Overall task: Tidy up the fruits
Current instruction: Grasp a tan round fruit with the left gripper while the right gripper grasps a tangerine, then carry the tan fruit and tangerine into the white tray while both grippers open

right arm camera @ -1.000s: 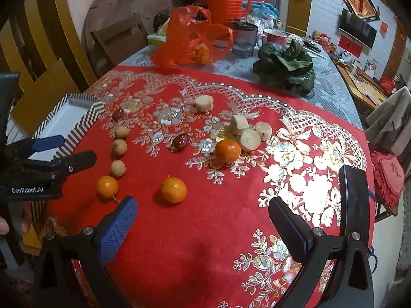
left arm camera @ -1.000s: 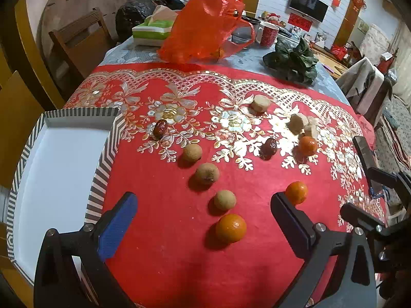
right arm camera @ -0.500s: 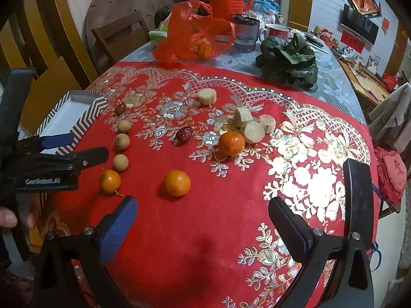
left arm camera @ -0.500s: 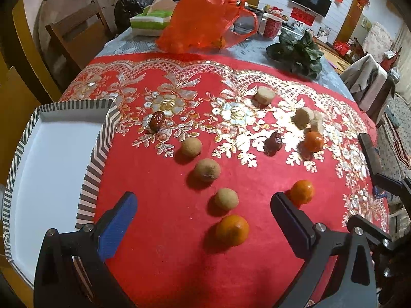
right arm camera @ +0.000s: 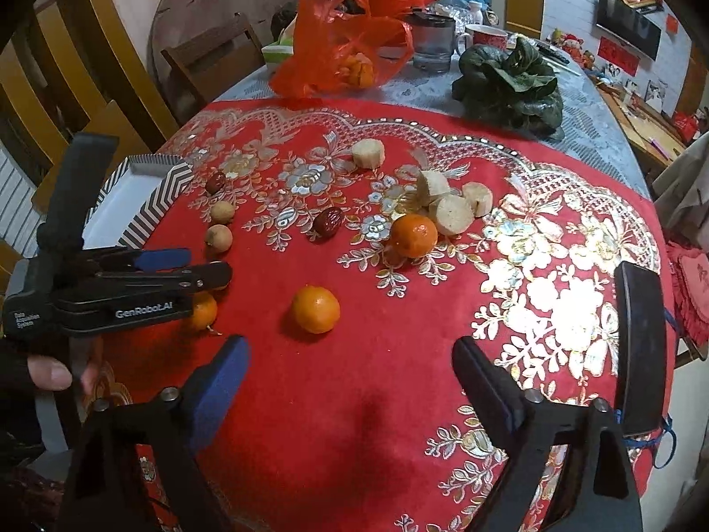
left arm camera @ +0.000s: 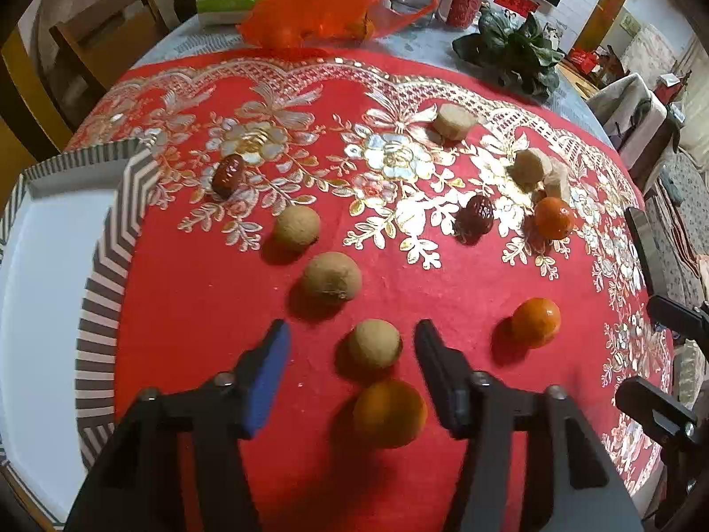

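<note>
1. Left gripper: jaws just narrowed, straddling nearest longan, pads not touching, likely sizing the pinch.
2. Right gripper: fingers apart, empty, just narrowing, near mandarin.
3. Striped tray sits left, empty.

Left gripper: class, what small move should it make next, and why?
Probably close the left gripper on the small brown fruit. The jaws have just been closing, the fruit sits between them with gaps on both sides, and the striped tray waits alongside.

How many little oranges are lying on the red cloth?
3 loose: one orange between the left tongs, one mid-cloth, one by the pale slices. More may hide in the red bag.
</note>
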